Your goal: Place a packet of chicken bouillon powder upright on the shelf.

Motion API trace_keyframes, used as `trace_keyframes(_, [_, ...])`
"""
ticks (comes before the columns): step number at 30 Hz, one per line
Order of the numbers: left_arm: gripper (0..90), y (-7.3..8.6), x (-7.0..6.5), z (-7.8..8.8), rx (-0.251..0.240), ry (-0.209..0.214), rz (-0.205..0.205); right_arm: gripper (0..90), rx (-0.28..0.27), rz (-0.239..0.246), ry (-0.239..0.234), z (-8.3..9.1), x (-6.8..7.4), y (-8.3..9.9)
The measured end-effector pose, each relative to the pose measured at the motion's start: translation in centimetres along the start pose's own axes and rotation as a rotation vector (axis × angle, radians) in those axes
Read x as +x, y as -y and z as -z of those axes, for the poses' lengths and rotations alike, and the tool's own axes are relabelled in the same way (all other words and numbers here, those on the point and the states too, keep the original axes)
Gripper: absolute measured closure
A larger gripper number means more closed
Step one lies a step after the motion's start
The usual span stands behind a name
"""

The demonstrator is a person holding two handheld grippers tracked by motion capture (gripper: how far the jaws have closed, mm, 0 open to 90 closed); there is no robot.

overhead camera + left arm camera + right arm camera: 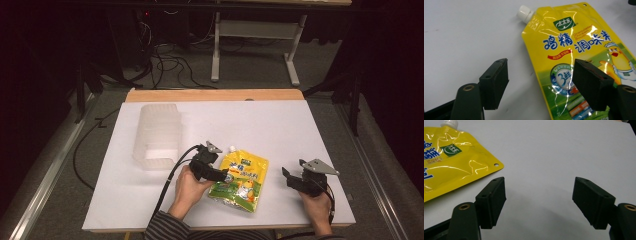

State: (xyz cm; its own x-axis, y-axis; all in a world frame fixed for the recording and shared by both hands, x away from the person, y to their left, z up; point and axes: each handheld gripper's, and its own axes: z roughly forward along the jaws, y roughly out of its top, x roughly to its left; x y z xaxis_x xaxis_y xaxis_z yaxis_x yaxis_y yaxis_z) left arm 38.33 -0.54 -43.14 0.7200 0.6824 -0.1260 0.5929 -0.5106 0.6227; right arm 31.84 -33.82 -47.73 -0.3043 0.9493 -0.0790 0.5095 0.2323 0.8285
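The yellow seasoning pouch (579, 62) looks soft and slick; grip its flat edge below the white cap (525, 13). Both hand-held grippers, left (541, 82) and right (539, 202), gape wide and hold nothing.

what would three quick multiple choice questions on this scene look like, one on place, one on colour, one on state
1. Where does the clear plastic bin stand on the table?
A. far left part
B. near right corner
C. on top of the pouch

2. What colour is the pouch, mainly?
A. red
B. yellow
C. black

3. How do the jaws of the left gripper stand?
A. shut on the cap
B. open, pressing on nothing
C. shut on the bin

Answers:
1 A, the bin sits left of and beyond the pouch.
2 B, its front is yellow, with a white cap.
3 B, a wide gap shows between the jaws, over the pouch's edge.
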Motion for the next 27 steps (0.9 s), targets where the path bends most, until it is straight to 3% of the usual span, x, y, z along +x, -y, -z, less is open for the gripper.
trace_keyframes(4, [28.3,-0.8,-0.1,-1.1,0.026,0.035,0.013,27.4,-0.004,0.003,0.000,0.0,0.0,0.0])
trace_keyframes(12, [26.9,-1.1,1.0,-3.5,0.089,0.087,0.099,27.4,-0.010,-0.006,-0.002,0.1,0.0,0.0])
trace_keyframes(18, [28.2,-1.1,0.8,-4.2,0.113,0.125,0.108,27.5,-0.015,-0.012,-0.005,0.1,0.0,0.1])
trace_keyframes(27, [32.0,-1.1,0.1,-4.2,0.119,0.123,0.084,27.7,-0.012,0.004,-0.005,0.1,0.0,0.0])
